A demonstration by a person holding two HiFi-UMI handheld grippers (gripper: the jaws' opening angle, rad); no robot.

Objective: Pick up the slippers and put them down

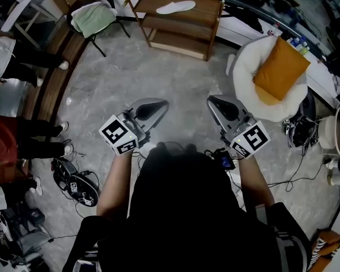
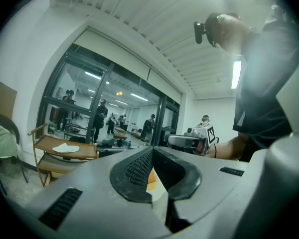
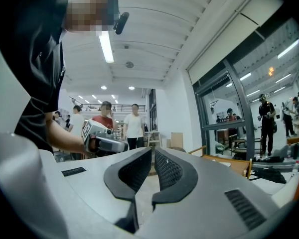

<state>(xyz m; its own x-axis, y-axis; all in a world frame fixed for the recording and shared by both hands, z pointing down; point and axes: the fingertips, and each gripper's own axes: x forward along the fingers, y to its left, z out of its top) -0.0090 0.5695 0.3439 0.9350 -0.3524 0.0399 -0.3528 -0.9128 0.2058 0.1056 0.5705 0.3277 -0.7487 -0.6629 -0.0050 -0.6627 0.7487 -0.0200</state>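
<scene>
One white slipper (image 1: 176, 7) lies flat on the top of a wooden rack (image 1: 207, 26) at the far side of the room; in the left gripper view the slipper (image 2: 66, 148) shows on the rack at the left. My left gripper (image 1: 160, 104) and right gripper (image 1: 213, 100) are held side by side in front of the person's body, pointing level toward the rack and well short of it. The left gripper's (image 2: 152, 151) jaws are shut with nothing between them. Those of the right gripper (image 3: 153, 150) also meet at their tips and hold nothing.
A round white chair with an orange cushion (image 1: 279, 69) stands at the right. At the back left is a dark chair draped with green cloth (image 1: 93, 18). Cables and gear (image 1: 76, 183) lie on the floor at the left. People (image 3: 134, 125) stand at the left.
</scene>
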